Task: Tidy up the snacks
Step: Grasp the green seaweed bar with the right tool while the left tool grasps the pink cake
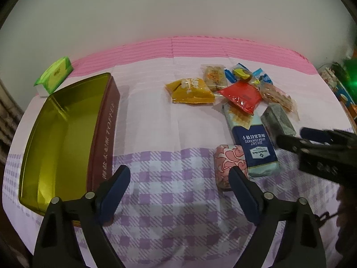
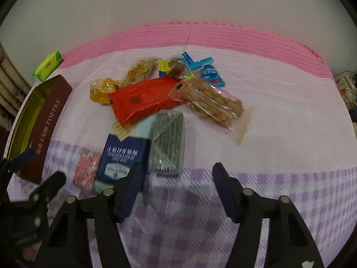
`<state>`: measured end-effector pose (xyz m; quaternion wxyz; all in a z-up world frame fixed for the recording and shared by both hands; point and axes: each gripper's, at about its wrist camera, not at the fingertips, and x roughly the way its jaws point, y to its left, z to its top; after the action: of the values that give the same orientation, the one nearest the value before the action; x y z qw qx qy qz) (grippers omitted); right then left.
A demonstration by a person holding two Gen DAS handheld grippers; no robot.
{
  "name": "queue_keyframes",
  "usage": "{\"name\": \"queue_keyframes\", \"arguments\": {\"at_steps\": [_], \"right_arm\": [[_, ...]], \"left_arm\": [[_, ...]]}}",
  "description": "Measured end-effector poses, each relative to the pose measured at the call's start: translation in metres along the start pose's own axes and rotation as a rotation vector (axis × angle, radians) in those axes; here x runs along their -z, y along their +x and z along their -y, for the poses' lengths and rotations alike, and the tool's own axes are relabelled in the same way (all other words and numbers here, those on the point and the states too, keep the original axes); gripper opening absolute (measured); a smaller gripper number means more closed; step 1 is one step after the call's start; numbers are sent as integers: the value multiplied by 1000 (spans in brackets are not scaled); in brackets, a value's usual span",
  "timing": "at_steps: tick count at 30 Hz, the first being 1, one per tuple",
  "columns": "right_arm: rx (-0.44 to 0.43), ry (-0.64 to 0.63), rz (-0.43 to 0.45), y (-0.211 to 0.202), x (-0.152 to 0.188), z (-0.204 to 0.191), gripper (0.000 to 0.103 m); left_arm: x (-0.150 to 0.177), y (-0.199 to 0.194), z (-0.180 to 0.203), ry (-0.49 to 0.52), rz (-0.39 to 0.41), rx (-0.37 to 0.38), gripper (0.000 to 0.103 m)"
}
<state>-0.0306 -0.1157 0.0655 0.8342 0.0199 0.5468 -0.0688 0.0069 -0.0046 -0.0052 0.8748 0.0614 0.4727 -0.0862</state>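
My left tool [image 1: 179,186] hangs over the near edge of the worktop [image 1: 156,116] with its jaws spread wide and nothing between them; the pink patterned packet [image 1: 225,163] lies just beside its right finger. My right tool [image 2: 177,186] has its jaws partly apart and grips nothing; its left finger sits over the near end of the blue cracker pack [image 2: 125,154], though I cannot tell whether it touches. The open toffee tin [image 1: 67,138] stands at the left edge, empty inside as far as I see. The snacks are heaped toward the right: a red packet [image 2: 145,99] overlapping the cracker pack, a yellow packet [image 1: 189,90], a grey-green packet [image 2: 167,140] just beside the crackers, a clear bag of brown sticks [image 2: 212,102], and small blue sweets [image 2: 209,71] near the far edge. A green tissue pack [image 1: 54,74] sits at the far left corner.
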Motion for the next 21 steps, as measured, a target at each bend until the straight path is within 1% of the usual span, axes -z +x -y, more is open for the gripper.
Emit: {"name": "queue_keyframes", "arguments": {"at_steps": [2, 5, 10, 16, 18, 21], "right_arm": [[8, -4, -8, 8, -5, -1, 58], [0, -4, -25, 20, -10, 0, 51], [23, -32, -10, 26, -17, -3, 50], [31, -53, 12, 30, -24, -7, 44], [28, -57, 10, 31, -26, -6, 37], [8, -55, 10, 28, -22, -3, 31]], "left_arm": [[0, 1, 2, 7, -2, 8, 87], [0, 1, 5, 17, 0, 22, 87], [0, 0, 11, 49, 6, 43, 85], [0, 3, 23, 88, -8, 45, 83], [0, 5, 26, 94, -16, 44, 83], [-1, 9, 29, 102, -22, 38, 82]]}}
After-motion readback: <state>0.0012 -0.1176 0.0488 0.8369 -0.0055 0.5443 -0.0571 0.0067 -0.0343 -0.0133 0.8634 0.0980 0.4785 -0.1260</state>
